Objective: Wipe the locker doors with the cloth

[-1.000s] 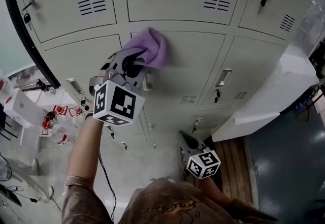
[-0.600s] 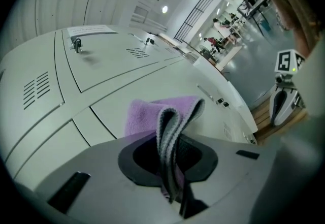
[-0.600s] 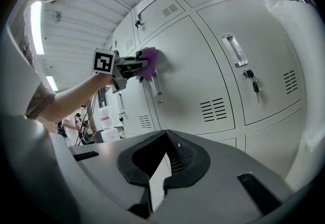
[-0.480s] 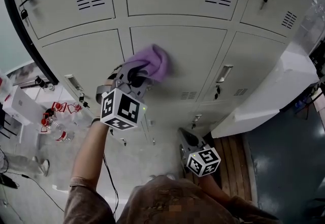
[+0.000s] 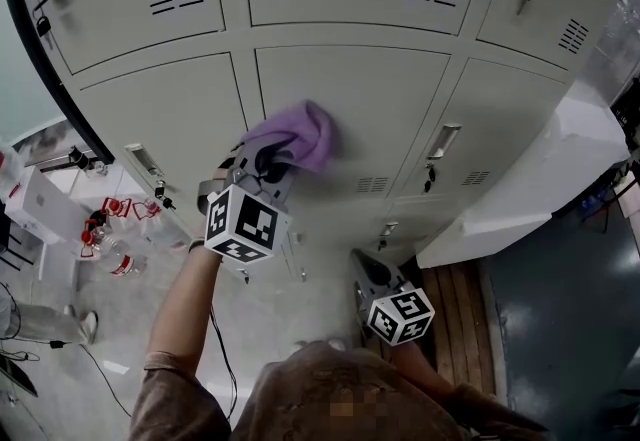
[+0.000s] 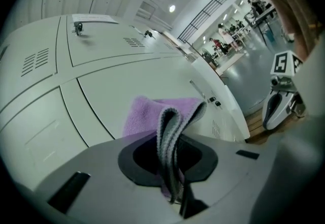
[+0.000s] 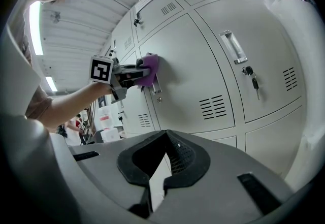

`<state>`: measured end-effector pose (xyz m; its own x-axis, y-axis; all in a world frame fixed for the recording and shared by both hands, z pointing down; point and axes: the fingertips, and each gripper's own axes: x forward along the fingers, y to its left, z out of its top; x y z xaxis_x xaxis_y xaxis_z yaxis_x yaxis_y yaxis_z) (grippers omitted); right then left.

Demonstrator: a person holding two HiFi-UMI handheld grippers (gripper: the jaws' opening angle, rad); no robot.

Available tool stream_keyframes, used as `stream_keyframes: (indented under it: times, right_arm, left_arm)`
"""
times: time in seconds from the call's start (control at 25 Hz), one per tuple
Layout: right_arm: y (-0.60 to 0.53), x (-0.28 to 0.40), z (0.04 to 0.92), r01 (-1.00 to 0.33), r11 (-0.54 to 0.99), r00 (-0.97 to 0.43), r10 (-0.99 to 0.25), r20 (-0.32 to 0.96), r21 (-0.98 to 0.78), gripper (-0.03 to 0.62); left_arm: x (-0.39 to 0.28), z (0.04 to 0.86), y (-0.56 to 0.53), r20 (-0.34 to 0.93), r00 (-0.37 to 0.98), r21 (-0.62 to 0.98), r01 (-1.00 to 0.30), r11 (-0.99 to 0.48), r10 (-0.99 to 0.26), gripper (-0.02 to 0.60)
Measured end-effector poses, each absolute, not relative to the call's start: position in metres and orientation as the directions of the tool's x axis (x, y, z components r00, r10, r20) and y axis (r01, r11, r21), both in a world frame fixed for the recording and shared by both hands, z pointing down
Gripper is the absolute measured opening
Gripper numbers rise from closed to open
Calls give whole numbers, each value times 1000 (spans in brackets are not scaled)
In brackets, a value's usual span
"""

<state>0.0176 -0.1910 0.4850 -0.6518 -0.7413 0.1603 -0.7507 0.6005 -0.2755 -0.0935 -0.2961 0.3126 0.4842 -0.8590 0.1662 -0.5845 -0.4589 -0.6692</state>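
Left gripper (image 5: 266, 162): jaws pinch a folded purple fleece cloth (image 5: 296, 133), pressed straight ahead onto the grey metal locker door (image 5: 385, 114) near its left edge. Bare panel lies rightward. Right gripper (image 5: 368, 276) hangs low, well apart, jaws together, empty.

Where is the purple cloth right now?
In the head view the cloth is left of centre, clamped in the left gripper and set against the middle locker door, above that door's vent.
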Motion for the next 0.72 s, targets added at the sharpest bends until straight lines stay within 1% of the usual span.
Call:
stream_keyframes:
  times: [0.28, 0.72]
  right_arm:
    - [-193, 19, 488, -754, 596, -648, -743, 166, -277, -3]
    - [-196, 28, 493, -768, 576, -631, -754, 180, -280, -3]
  left_arm:
    - [-89, 376, -296, 277, 477, -636, -559, -531, -834, 43]
    - [-82, 455, -298, 360, 470, -596, -549, -586, -806, 43]
